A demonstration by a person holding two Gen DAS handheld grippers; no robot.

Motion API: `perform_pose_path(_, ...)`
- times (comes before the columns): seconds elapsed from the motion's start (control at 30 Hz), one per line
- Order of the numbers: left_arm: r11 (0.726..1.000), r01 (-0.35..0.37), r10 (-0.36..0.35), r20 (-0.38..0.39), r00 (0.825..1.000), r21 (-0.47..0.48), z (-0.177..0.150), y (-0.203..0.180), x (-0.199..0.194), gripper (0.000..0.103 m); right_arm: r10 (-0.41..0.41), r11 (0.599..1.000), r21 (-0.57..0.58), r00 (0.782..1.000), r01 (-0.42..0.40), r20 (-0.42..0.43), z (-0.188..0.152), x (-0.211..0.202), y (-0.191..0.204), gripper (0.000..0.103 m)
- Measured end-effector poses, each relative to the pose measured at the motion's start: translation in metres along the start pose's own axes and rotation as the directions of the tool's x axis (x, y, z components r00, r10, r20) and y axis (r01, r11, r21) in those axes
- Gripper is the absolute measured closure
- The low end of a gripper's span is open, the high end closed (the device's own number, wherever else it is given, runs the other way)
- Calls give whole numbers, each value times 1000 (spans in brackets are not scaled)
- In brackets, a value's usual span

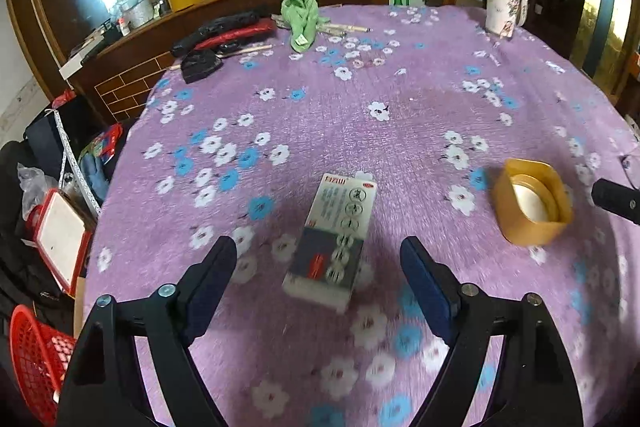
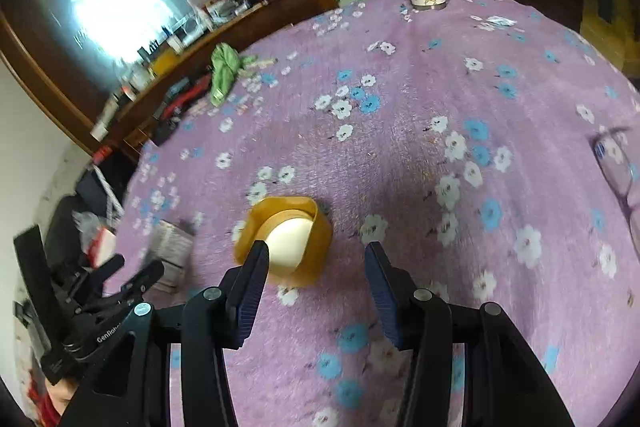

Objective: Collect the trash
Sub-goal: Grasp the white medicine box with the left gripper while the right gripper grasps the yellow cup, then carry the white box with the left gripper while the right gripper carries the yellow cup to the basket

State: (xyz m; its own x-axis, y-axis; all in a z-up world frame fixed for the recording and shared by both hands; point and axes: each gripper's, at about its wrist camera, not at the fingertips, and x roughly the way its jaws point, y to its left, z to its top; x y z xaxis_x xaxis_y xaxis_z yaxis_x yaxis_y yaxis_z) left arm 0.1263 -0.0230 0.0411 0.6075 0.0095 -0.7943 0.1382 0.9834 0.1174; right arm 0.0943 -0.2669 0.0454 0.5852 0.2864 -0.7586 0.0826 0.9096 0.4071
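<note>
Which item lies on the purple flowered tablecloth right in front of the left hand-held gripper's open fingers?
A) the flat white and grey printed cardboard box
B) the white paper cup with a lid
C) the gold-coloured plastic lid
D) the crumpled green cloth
A: in the left wrist view the flat white and grey printed cardboard box lies between and just beyond the open fingers of the left hand-held gripper, untouched, on the purple flowered tablecloth.
</note>
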Motion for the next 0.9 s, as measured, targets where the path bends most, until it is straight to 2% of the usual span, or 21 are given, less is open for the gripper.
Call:
perform_pose_path(0.03,1000,-8,8,-4,1000,-5,1,0,4,43,0,1000,-7,1000,-1,-17,2,7,2,57)
perform_pose_path(0.07,1000,-6,6,-10,1000,-12,2,0,8,50,-6,1000,-17,999,5,-34,3,15,5,66)
perform_pose_path(0.1,1000,7,-7,-17,1000,-24,2,1,12,63,-16,1000,-21,999,15,-45,4,22,7,67)
perform_pose_path(0.17,998,34,-36,-30,999,-45,1,4,17,70,-31,999,-32,998,29,-56,4,33,9,70)
perform_pose_path(0.27,998,43,-43,-9,999,-52,-5,5,15,70,-69,996,-57,995,65,-75,0,46,13,89)
perform_pose_path(0.37,996,56,-53,35,998,-74,-14,10,-2,71,-97,993,-75,994,93,-57,-5,41,15,96)
perform_pose_path(0.53,991,83,-72,106,992,-101,-32,20,-38,70,-58,993,-107,998,57,-4,-25,11,34,97)
perform_pose_path(0.7,990,79,-61,156,986,-114,-64,32,-75,70,13,983,-182,999,-4,48,-62,-24,70,96)
perform_pose_path(0.9,987,66,-35,199,979,-149,-108,53,-113,70,84,958,-277,995,-66,54,-109,-45,108,96)
